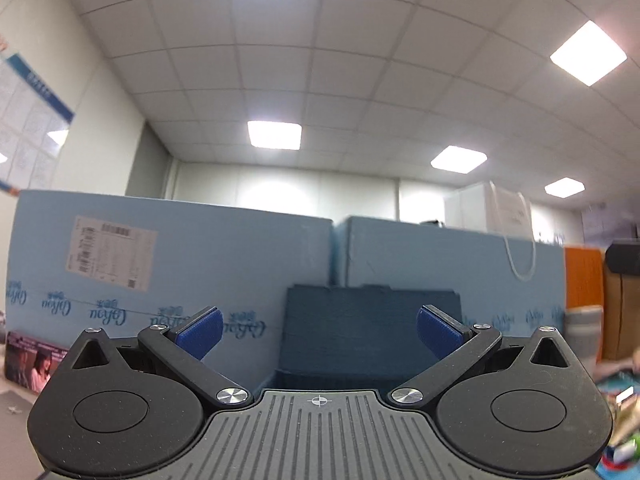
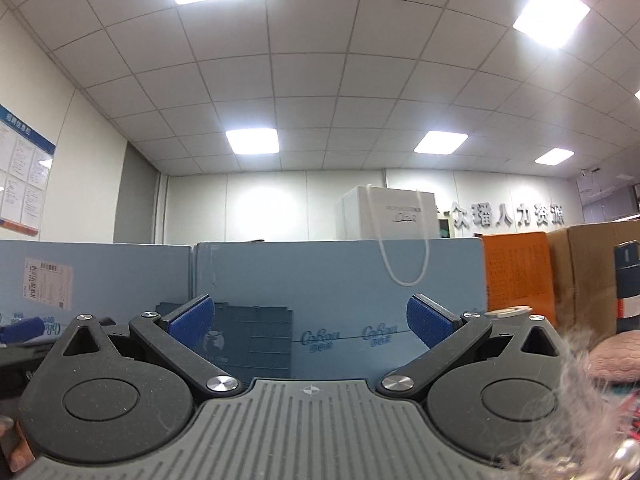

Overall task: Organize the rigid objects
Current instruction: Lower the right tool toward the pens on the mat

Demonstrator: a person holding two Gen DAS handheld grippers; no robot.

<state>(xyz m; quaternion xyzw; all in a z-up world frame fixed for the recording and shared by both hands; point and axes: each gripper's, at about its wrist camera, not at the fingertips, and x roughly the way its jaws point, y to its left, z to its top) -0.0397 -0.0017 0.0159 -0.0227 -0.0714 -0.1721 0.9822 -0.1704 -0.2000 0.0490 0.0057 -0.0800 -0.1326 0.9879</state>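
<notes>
- Left gripper: blue-padded fingers spread wide apart, nothing btwn them. Tilted up, so most of the left wrist view is ceiling tiles and lit ceiling panels.
- Right gripper: fingers also wide apart, holding nothing; same upward tilt.
- Dark blue bin: stands straight ahead of the left gripper, against the light blue cartons. Its lower part is hidden behind the gripper body; contents can't be seen. In the right wrist view the bin sits left of centre, partly behind the left finger.
- Objects to sort: only a blurred, colourful jumble at the right edge of the left wrist view, cut off by the frame; can't tell what the items are.
- White paper bag w/ cord handles stands on top of the cartons.
- Orange box and brown cardboard box to the right of the cartons.
- Dark bottle at far right, cut off by the edge.
- Pink knitted thing and grey fuzz lower right, too close and blurred to identify.
- Wall poster at left, text unreadable.
</notes>
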